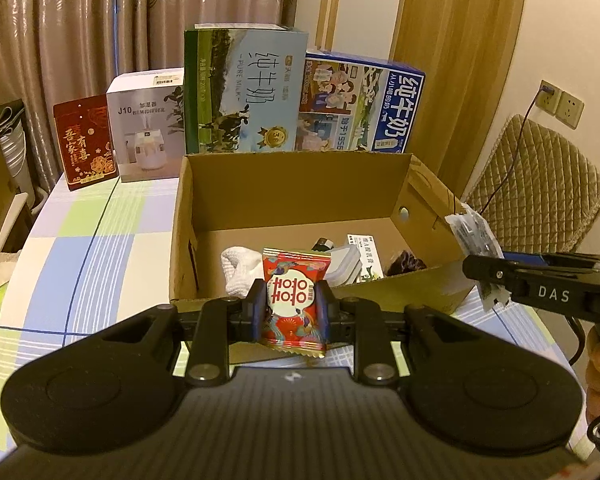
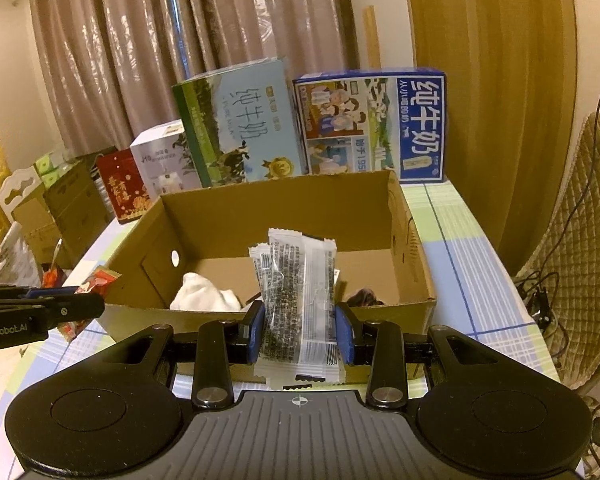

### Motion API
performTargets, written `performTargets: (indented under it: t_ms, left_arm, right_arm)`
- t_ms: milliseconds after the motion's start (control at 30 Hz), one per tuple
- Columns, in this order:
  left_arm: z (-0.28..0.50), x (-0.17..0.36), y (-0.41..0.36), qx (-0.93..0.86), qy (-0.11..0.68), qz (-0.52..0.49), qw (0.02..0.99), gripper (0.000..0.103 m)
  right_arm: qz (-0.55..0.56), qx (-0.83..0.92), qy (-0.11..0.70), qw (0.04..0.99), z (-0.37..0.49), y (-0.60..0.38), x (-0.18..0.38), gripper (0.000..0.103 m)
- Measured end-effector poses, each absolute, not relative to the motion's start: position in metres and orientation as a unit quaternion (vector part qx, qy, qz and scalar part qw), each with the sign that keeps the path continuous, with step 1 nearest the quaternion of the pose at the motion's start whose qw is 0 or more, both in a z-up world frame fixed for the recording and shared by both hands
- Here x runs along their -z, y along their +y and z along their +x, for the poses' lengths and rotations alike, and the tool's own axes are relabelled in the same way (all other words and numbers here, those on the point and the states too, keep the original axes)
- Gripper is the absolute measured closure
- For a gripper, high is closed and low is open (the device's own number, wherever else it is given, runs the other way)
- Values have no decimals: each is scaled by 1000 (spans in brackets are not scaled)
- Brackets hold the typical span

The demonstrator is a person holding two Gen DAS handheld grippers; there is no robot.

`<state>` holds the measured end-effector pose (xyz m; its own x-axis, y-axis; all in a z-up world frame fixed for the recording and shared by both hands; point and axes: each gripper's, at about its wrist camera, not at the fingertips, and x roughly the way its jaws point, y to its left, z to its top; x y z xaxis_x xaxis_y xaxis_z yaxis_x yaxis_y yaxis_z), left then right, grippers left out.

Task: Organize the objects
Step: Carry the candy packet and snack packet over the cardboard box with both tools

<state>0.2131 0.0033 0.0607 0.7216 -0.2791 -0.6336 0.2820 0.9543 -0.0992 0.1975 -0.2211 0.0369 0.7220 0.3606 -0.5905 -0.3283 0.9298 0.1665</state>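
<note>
My left gripper (image 1: 292, 304) is shut on a red candy packet (image 1: 294, 300), held upright just in front of the open cardboard box (image 1: 292, 192). My right gripper (image 2: 300, 320) is shut on clear sachets with black contents (image 2: 296, 296), also at the box's near wall (image 2: 396, 312). In the left wrist view the right gripper (image 1: 476, 268) comes in from the right with the sachets (image 1: 474, 232) beside the box's right wall. In the right wrist view the left gripper (image 2: 96, 304) shows at the left with the red packet (image 2: 90, 296). Inside the box lie a white cloth (image 1: 240, 268), a small white case (image 1: 344, 268) and a dark item (image 1: 404, 264).
Behind the box stand two milk cartons (image 1: 244, 88) (image 1: 360, 104), a humidifier box (image 1: 148, 124) and a red gift box (image 1: 86, 142). A checked tablecloth (image 1: 92, 248) covers the table. A quilted chair (image 1: 540, 184) stands to the right, with stacked cartons (image 2: 60, 208) off the left edge.
</note>
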Motion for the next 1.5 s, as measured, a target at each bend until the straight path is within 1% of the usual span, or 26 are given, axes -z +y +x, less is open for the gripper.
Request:
performTargets:
  t_ms: [1333, 1500]
  left_arm:
    - [254, -61, -6, 132, 323, -11, 937, 82]
    - [265, -62, -10, 129, 322, -12, 938, 82]
  right_arm:
    - [38, -162, 312, 936, 230, -215, -42, 69]
    - [40, -160, 299, 940, 233, -215, -48, 69]
